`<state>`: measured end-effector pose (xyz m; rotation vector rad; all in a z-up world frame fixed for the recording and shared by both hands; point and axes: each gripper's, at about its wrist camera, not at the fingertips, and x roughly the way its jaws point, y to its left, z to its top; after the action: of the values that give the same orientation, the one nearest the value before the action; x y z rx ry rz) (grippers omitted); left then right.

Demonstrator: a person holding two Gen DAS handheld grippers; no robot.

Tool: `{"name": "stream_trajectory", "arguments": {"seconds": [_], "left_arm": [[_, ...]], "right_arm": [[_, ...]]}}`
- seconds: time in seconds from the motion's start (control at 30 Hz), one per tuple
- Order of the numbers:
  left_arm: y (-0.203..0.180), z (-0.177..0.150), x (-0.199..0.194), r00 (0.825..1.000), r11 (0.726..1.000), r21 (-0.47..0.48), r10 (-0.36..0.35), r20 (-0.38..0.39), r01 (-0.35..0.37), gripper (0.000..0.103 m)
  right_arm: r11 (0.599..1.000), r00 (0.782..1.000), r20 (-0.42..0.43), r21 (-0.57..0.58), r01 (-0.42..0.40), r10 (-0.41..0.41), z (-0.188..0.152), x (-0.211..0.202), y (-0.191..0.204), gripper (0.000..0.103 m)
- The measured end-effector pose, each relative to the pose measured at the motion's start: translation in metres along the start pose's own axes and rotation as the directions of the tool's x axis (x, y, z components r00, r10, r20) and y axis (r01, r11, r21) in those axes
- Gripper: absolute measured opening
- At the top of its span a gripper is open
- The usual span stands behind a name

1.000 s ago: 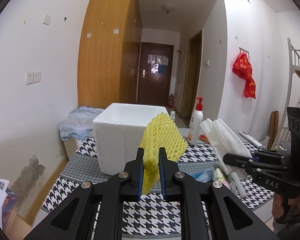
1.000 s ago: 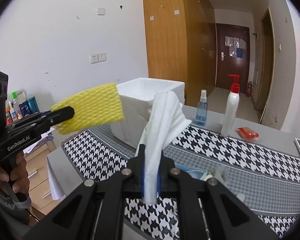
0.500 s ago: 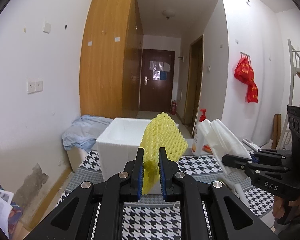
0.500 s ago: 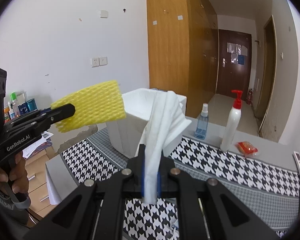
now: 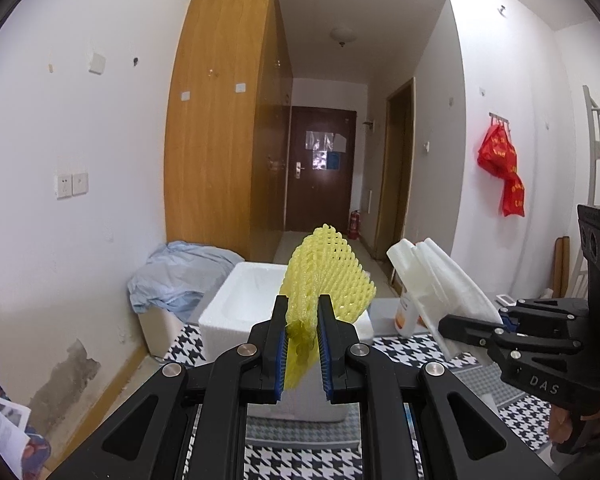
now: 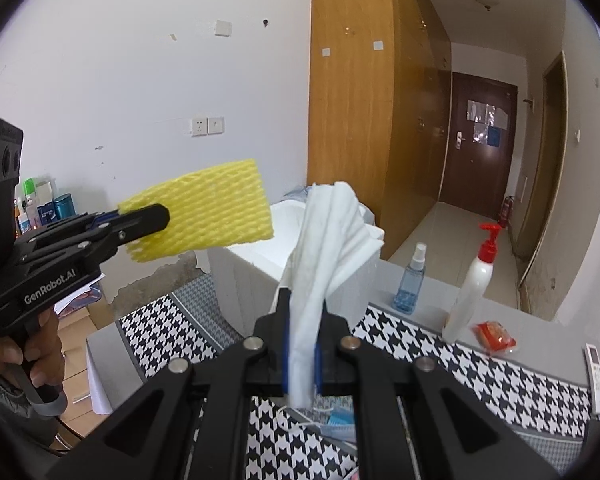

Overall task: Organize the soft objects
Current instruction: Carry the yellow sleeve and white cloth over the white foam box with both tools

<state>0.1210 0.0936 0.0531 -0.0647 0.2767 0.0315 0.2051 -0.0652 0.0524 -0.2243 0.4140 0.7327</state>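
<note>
left gripper (image 5: 302,344): we've got it pinching the yellow foam net (image 5: 326,276) by its bottom edge, low in the middle of the left view, so the net stands up loose and fans out above the jaws

right gripper (image 6: 302,354): squeezed tight on the white foam sheet (image 6: 332,240), grabbed near one end so the rest flops upward, centre of the right view

white foam box (image 5: 242,300): open top, sitting on the table (image 6: 440,360) right behind both soft things; we reckon that's where they're headed

why held high: both pieces look lifted above the box rim, probably so we can drop them in from the top

leftovers: a blue face mask (image 6: 338,428) lies on the table under the right gripper, likely next

bystanders: pump bottle (image 6: 474,280) and spray bottle (image 6: 410,280), right of centre, not soft, we leave them
</note>
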Motion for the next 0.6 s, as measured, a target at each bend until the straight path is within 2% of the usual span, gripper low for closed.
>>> {"name": "stream_trajectory", "arguments": {"seconds": [0.6], "left_arm": [[0.024, 0.015, 0.030, 1.000, 1.000, -0.003, 0.025, 0.016, -0.025, 0.015]], "right_arm": [[1.000, 1.000, -0.018, -0.023, 0.010, -0.010, 0.028, 0.034, -0.003, 0.011]]}}
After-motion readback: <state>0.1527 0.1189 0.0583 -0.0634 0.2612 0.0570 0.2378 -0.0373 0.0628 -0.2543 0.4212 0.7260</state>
